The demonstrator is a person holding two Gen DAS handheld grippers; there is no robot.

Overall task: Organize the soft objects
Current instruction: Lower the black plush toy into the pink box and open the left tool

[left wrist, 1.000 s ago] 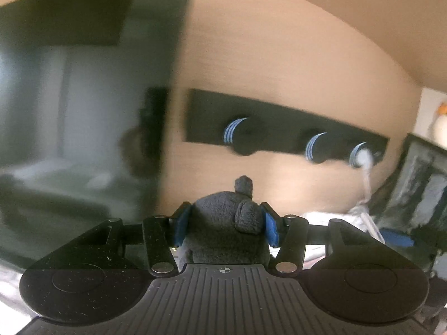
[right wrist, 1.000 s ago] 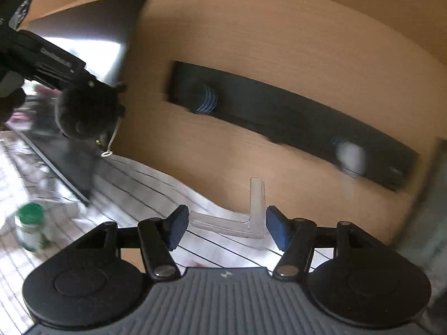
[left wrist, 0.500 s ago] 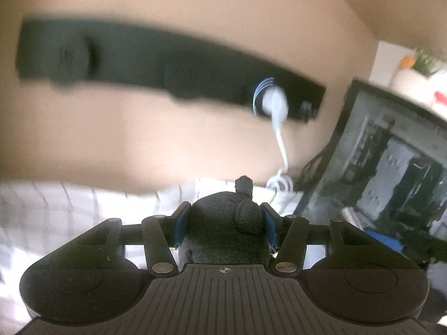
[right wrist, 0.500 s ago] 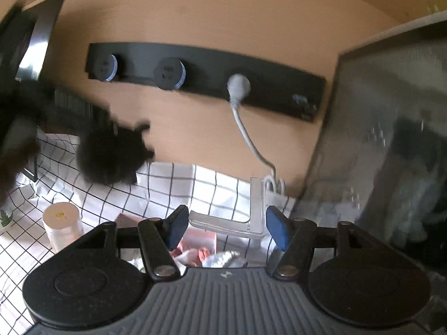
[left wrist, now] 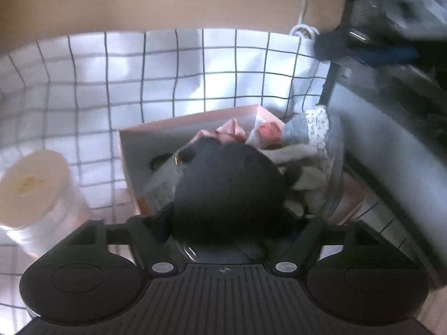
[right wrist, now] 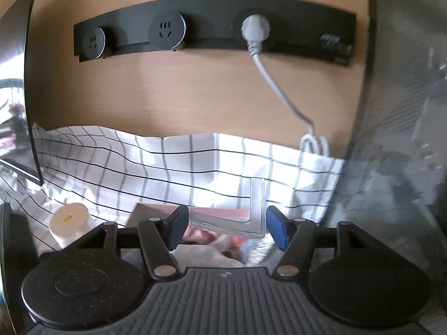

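Note:
My left gripper (left wrist: 227,217) is shut on a dark grey plush toy (left wrist: 229,192) and holds it just above a pink box (left wrist: 167,128). The box holds several soft things: pink cloth (left wrist: 229,131), a grey floral sock (left wrist: 313,128) and a beige piece (left wrist: 304,167). My right gripper (right wrist: 226,227) is open and empty; a clear plastic bracket (right wrist: 255,206) shows between its fingers. The pink box (right wrist: 156,209) lies just below and ahead of it.
A checked white cloth (left wrist: 139,69) covers the table. A white-lidded jar (left wrist: 33,178) stands left of the box, also in the right wrist view (right wrist: 68,217). A black socket strip (right wrist: 212,28) with a white plug is on the wooden wall. A dark appliance (right wrist: 396,139) stands right.
My left gripper has tipped downward and carried the plush toy over the pink box. My right gripper has lowered slightly, still open.

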